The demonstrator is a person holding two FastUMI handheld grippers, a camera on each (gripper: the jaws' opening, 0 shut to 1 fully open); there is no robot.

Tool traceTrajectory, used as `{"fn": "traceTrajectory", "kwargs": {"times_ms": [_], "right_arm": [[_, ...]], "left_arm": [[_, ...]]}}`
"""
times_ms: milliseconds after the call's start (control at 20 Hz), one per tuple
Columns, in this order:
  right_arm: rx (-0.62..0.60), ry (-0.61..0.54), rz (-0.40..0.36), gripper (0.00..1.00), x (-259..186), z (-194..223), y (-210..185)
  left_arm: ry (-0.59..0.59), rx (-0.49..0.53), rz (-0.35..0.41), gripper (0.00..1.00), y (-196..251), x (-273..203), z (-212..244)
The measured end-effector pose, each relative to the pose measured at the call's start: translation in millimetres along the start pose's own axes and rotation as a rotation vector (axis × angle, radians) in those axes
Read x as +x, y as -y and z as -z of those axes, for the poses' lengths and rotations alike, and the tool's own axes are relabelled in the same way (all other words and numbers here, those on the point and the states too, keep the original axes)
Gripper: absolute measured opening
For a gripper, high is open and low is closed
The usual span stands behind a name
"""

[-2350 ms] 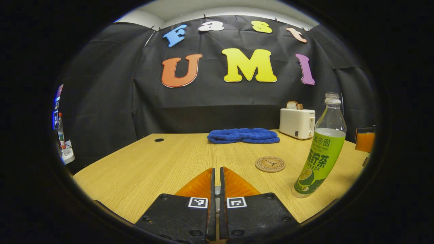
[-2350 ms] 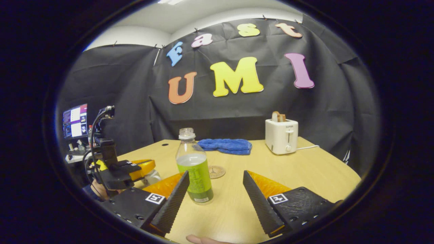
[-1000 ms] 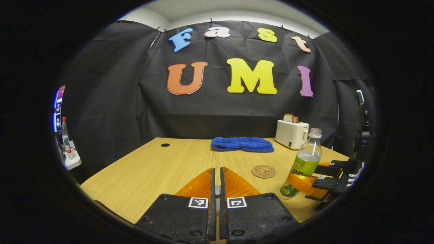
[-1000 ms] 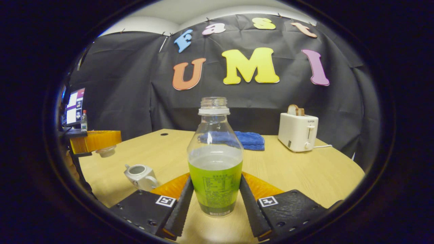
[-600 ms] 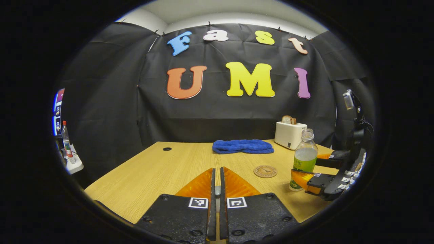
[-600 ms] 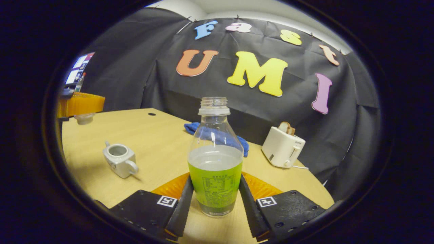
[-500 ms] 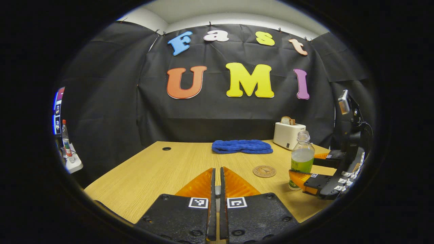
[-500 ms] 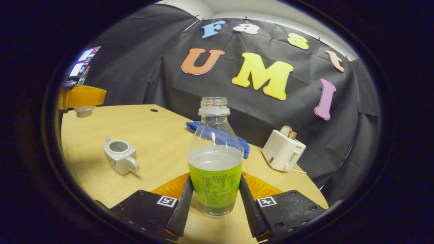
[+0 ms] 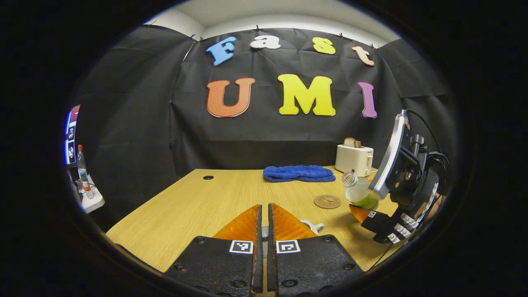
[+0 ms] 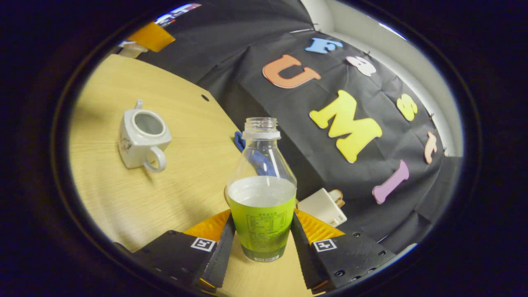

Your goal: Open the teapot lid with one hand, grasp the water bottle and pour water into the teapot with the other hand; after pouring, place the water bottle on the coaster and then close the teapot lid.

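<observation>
right gripper (image 10: 262,251) clamps tilted water bottle (image 10: 262,206) (mouth toward lidless teapot (image 10: 141,138)); left gripper (image 9: 264,231) closed.

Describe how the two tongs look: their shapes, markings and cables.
Each of the tongs has two black blocky bases, each bearing a small square black-and-white marker. The left tongs have tapered wedge fingers. The right tongs have ribbed inner finger faces; in the left gripper view they carry a black frame with thin black cables.
</observation>
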State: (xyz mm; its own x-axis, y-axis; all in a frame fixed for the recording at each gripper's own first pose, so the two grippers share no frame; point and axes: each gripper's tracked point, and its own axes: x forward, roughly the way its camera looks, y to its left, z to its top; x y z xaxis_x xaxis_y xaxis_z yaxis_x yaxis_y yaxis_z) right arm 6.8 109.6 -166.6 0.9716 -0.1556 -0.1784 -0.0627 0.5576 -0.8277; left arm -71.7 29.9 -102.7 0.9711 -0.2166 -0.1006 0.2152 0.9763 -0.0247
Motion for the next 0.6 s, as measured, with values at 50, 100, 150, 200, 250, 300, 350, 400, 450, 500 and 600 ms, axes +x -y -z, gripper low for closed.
{"fn": "traceTrajectory", "kwargs": {"times_ms": [50,100,150,200,250,300,350,400,450,500,600], "right_arm": [[-0.068,0.021,0.014,0.71,3,-7,0],[-0.132,0.047,0.024,0.71,5,-12,-1],[-0.185,0.072,0.032,0.72,6,-20,-3],[-0.226,0.099,0.029,0.72,6,-26,-7],[-0.26,0.122,0.023,0.72,4,-33,-10],[-0.295,0.142,0.022,0.71,5,-36,-11],[-0.334,0.16,0.031,0.72,7,-42,-10],[-0.382,0.177,0.039,0.71,9,-47,-9],[-0.431,0.196,0.06,0.72,9,-54,-6],[-0.479,0.21,0.082,0.71,11,-58,-5],[-0.554,0.228,0.107,0.72,12,-60,-2]], "left_arm": [[0.002,-0.002,0.002,0.06,-2,-1,0],[-0.001,-0.004,0.003,0.06,-2,-1,1],[-0.002,-0.003,0.002,0.06,-3,-2,2],[0.003,-0.002,0.0,0.06,-6,-4,0],[0.007,-0.001,-0.001,0.06,-7,-6,-2],[0.011,-0.001,-0.001,0.06,-8,-8,-2],[0.016,-0.001,-0.002,0.06,-9,-9,-4],[0.018,-0.002,-0.002,0.06,-12,-11,-4],[0.019,-0.003,-0.002,0.06,-14,-12,-3],[0.016,-0.003,-0.003,0.06,-15,-13,-2],[0.016,-0.004,-0.001,0.06,-18,-16,-2]]}}
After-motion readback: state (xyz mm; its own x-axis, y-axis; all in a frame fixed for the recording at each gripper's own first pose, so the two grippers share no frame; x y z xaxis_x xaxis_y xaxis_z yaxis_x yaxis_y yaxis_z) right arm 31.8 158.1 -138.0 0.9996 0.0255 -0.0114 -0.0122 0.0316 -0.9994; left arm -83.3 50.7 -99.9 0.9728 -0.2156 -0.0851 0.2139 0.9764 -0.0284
